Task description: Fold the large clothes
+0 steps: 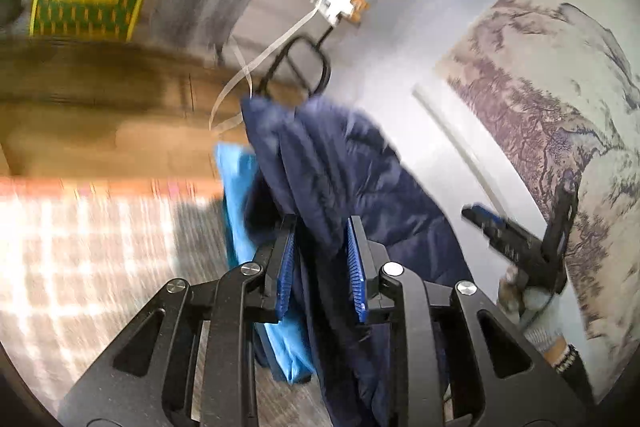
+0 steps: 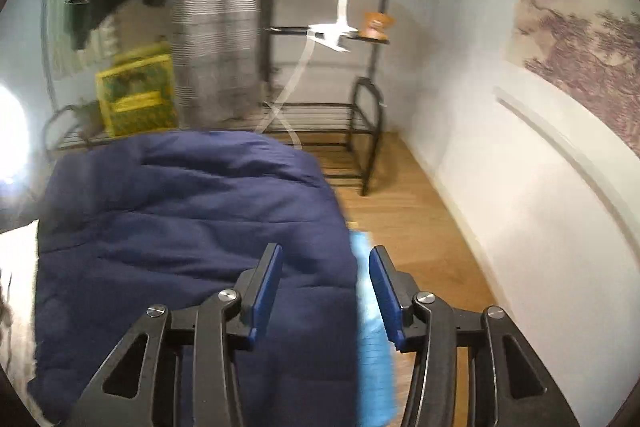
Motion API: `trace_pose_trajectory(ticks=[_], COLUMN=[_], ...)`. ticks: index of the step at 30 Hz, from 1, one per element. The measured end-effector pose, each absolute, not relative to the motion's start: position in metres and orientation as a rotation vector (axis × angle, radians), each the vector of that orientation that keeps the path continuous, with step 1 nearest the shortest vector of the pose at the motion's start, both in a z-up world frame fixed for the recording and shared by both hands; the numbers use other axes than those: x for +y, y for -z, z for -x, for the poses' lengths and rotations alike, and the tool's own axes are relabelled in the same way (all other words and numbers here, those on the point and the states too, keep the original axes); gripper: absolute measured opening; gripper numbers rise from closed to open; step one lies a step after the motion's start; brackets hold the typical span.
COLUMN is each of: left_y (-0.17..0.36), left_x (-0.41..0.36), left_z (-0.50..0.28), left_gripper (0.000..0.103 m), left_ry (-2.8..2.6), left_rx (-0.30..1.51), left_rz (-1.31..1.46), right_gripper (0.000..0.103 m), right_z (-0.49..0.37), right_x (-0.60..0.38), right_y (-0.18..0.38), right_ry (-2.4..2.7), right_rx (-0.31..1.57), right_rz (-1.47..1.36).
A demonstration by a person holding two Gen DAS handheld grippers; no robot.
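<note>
Left gripper: jaws part open, blue ribbed pads either side of a fold of the navy quilted padded garment. Fabric runs up between the fingers and drapes away ahead. Pads look loose on it, a gap shows on the left pad side; can't confirm a firm pinch. View is motion-blurred.

Right gripper: jaws about half open, nothing gripped. The navy garment's right edge lies under and between the fingers, not touched by the pads as far as I can tell.

Garment in the right wrist view: spread as a broad bulky mass, left and centre, over a light blue cloth that peeks out along its right edge. Same blue cloth shows left of the garment in the left wrist view.

Right gripper also seen from the left wrist, well apart to the right, held by a gloved hand.

Background: wood plank floor, black metal rack, yellow-green crate at the rack's left end, white wall with a landscape mural.
</note>
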State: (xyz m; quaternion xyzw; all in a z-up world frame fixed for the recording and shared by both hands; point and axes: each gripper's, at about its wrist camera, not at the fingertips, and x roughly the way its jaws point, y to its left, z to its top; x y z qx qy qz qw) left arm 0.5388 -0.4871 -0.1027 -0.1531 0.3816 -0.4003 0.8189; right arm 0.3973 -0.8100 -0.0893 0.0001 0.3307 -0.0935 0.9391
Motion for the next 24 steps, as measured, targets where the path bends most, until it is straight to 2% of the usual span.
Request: trace_pose_trajectory(ticks=[7,9,14,17,24], left_y=[0.069,0.079,0.142,0.161,0.117], left_x=[-0.509,-0.523,-0.541,-0.547,-0.528], left_z=[-0.530,-0.538,-0.578,-0.578,-0.551], left_gripper=[0.022,0.022,0.022,0.022,0.022], left_ry=[0.827,0.796,0.678,0.641,0.663], left_rx=[0.661,0.696,0.950,0.968,0.872], left_rz=[0.220,0.154,0.106,0.037,0.033], right_gripper=[0.045,0.045,0.045,0.045,0.044], right_z=[-0.411,-0.414,-0.407,-0.409,-0.391], right_x=[-0.768,-0.764,-0.775,-0.782,-0.781], right_y=[0.120,0.132,0.141,0.150,0.131], right_ry=[0.122,0.133,0.157,0.177,0.203], right_rx=[0.760,0.789,0.790,0.810,0.789], right_rz=[0.089,0.108,0.049,0.009,-0.019])
